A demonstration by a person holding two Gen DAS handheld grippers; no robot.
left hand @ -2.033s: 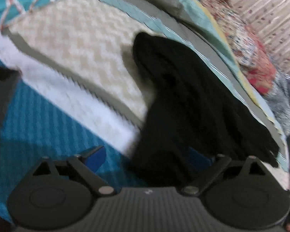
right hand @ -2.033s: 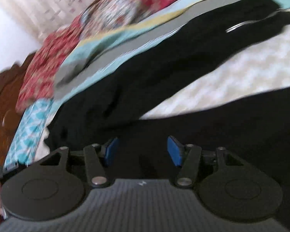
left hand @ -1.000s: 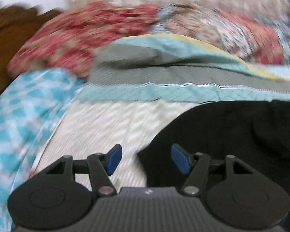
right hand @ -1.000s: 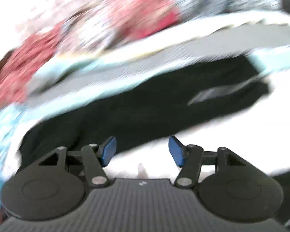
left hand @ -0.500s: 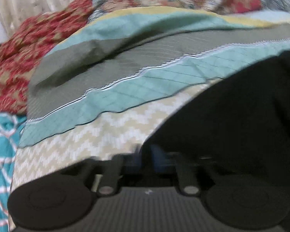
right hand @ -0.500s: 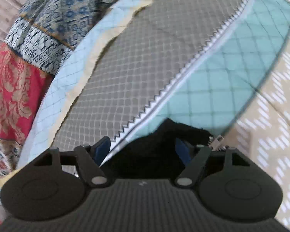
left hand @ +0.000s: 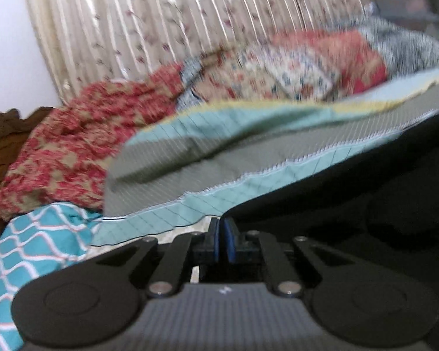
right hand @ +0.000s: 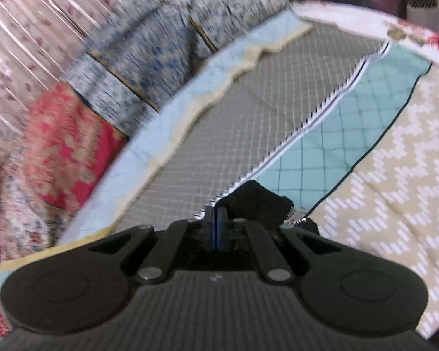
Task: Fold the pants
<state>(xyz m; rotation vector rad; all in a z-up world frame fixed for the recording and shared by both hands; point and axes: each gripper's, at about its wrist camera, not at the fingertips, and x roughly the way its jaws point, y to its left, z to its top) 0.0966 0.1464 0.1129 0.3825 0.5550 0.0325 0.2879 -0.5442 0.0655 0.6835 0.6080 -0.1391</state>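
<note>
Left gripper [left hand: 221, 235] pinches an edge of the black pants [left hand: 380, 204], jaws closed tight, fabric stretching rightward over the quilted bedspread [left hand: 190, 158]. Right gripper [right hand: 216, 228], also clamped, holds the pants' zippered corner above the bedspread's teal band.

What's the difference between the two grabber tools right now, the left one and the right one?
The left gripper pinches a broad edge of the black fabric pants, which fill that side of its view; the right gripper holds only a small bunched corner of the pants beside a metal zipper. The left faces the red floral quilt; the right faces the grey quilted bedspread. Both have just closed their blue-padded fingers on the pants.
</note>
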